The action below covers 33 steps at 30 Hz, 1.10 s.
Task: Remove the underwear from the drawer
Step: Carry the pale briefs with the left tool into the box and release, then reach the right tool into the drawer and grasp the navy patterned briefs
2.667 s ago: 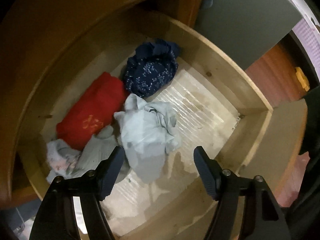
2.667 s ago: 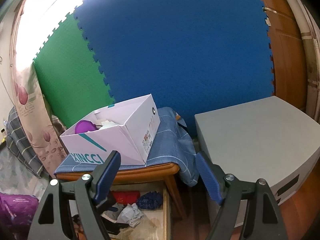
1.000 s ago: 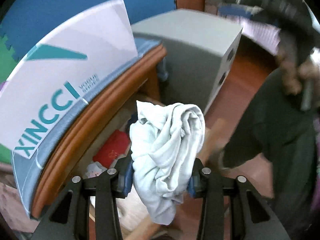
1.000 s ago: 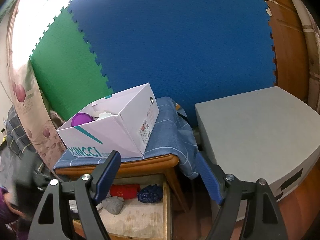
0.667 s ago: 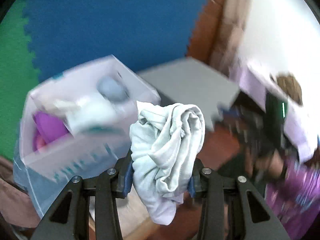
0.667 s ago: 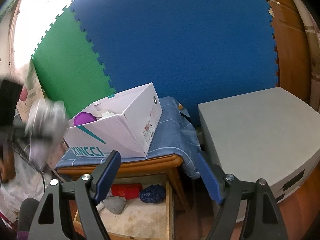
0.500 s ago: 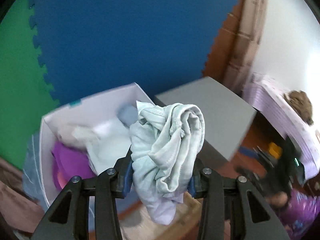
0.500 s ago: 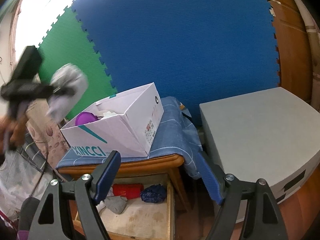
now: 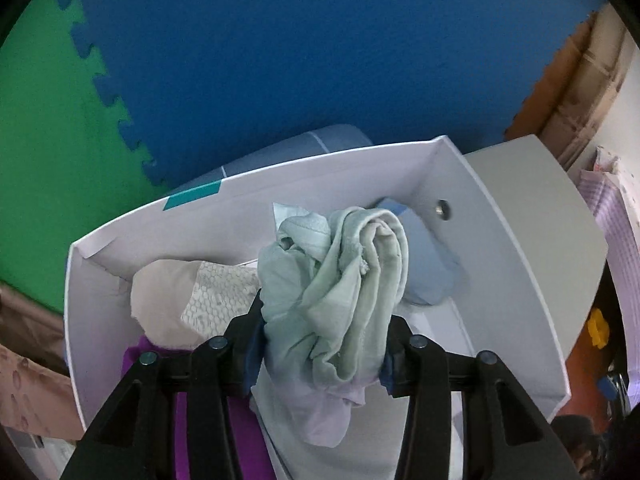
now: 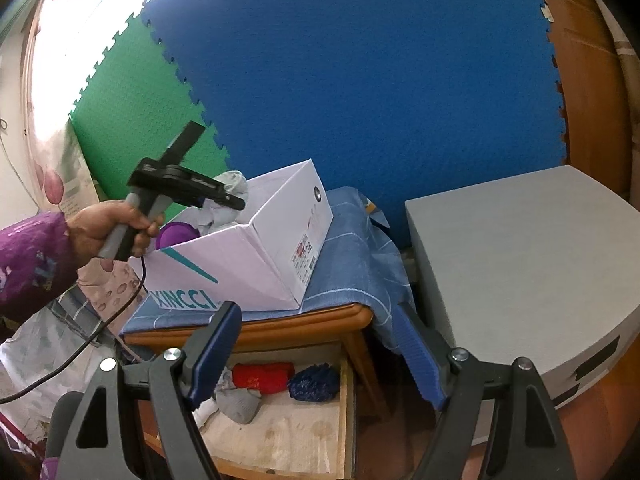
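My left gripper (image 9: 322,354) hangs over the white box (image 9: 516,276) on the table (image 10: 280,322), jaws easing open around pale green underwear (image 9: 340,292). In the box lie purple (image 9: 200,420), beige (image 9: 168,304) and light blue (image 9: 428,268) clothes. The open drawer (image 10: 280,436) holds red (image 10: 262,378), navy (image 10: 314,385) and grey (image 10: 240,404) pieces. My right gripper (image 10: 316,364) gapes empty.
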{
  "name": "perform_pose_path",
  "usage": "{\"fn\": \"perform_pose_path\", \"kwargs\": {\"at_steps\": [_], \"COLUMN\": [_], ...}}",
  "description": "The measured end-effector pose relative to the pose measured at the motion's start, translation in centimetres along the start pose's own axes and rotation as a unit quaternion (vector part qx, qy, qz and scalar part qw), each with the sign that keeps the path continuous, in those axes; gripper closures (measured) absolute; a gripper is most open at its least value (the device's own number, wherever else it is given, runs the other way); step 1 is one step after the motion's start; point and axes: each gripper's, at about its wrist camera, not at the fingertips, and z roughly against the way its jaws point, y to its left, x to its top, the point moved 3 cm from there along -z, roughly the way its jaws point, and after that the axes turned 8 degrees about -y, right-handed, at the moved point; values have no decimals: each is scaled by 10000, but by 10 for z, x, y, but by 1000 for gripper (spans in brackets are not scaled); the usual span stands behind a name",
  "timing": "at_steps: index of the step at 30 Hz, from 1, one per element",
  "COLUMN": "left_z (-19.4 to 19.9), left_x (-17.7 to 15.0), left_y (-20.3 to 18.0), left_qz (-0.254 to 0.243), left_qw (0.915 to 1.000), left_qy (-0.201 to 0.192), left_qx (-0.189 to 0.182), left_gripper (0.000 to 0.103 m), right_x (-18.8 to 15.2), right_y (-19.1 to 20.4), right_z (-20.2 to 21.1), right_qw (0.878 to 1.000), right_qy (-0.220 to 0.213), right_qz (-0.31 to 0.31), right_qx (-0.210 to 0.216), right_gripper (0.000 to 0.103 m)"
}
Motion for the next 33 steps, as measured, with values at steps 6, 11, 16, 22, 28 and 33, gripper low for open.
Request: {"fn": "perform_pose_path", "kwargs": {"at_steps": [6,11,16,22,28,33], "left_z": [0,11,53,140,196,195], "left_x": [10,13,7,-46,-148,-236], "left_y": [5,6,-8,-21,-7,17], "left_qz": [172,159,-24,-231,-113,167], "left_qw": [9996,9980,9940,9765,9660,9750], "left_qy": [10,-427,-958,-2016,-2494,-2174], "left_qx": [239,434,526,726,672,434], "left_gripper": [34,25,22,5,0,0], "right_x": [-2,-2,-4,-10,-29,-59], "right_y": [3,3,3,16,50,86], "right_z": [-4,-4,-5,-10,-21,-51], "right_qw": [10000,9999,9997,9986,9899,9662], "right_qy": [69,91,143,314,729,1578], "right_qz": [65,94,142,414,1191,1923], "right_qx": [-4,-46,-110,21,264,675], "right_gripper": [23,23,23,23,23,23]}}
